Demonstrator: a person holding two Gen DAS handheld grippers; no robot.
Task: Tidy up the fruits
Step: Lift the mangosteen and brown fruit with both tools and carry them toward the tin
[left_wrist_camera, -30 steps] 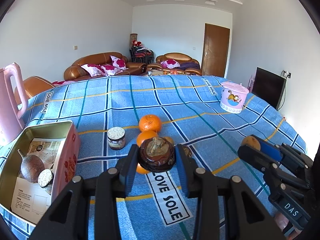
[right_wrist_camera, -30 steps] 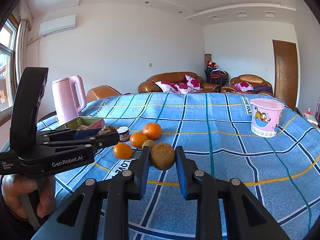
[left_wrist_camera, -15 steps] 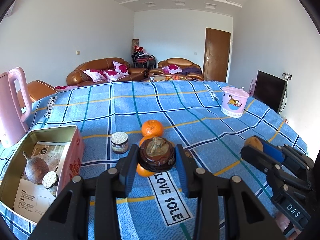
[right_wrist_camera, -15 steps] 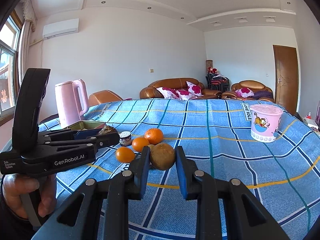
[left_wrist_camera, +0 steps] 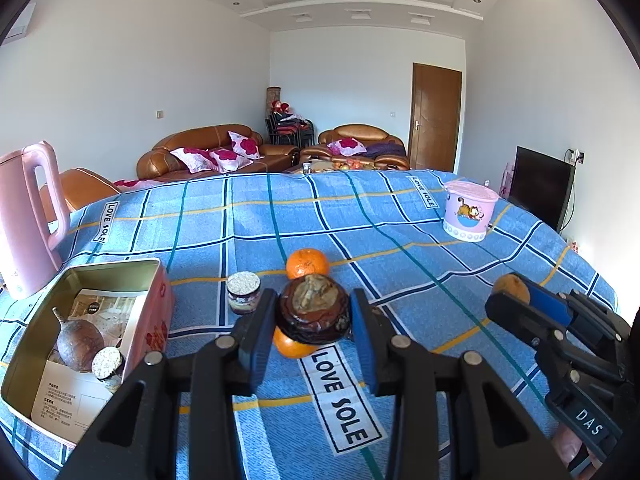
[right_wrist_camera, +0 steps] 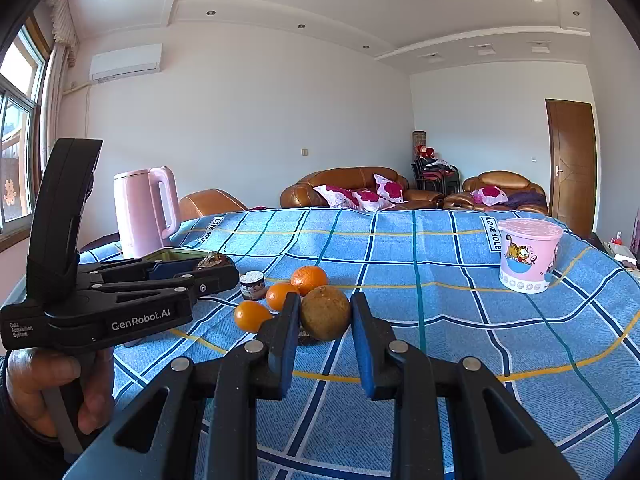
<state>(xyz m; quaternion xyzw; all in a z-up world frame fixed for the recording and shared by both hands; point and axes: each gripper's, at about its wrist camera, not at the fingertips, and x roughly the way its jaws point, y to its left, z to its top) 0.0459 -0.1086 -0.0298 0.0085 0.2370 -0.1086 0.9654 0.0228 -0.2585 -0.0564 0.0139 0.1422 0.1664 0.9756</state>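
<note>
While left gripper point(left_wrist_camera: 313, 322) pinches dark fruit point(left_wrist_camera: 313, 312) (stem-end up) | right gripper point(right_wrist_camera: 325, 320) clamps brown fruit point(right_wrist_camera: 325, 318)

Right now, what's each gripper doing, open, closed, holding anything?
Left gripper: closed on the dark wrinkled fruit.
Right gripper: closed on the brown round fruit.

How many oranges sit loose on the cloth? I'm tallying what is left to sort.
3, in a cluster behind the right gripper: front orange, middle orange, far orange. Others may be hidden behind the held fruits.
</note>
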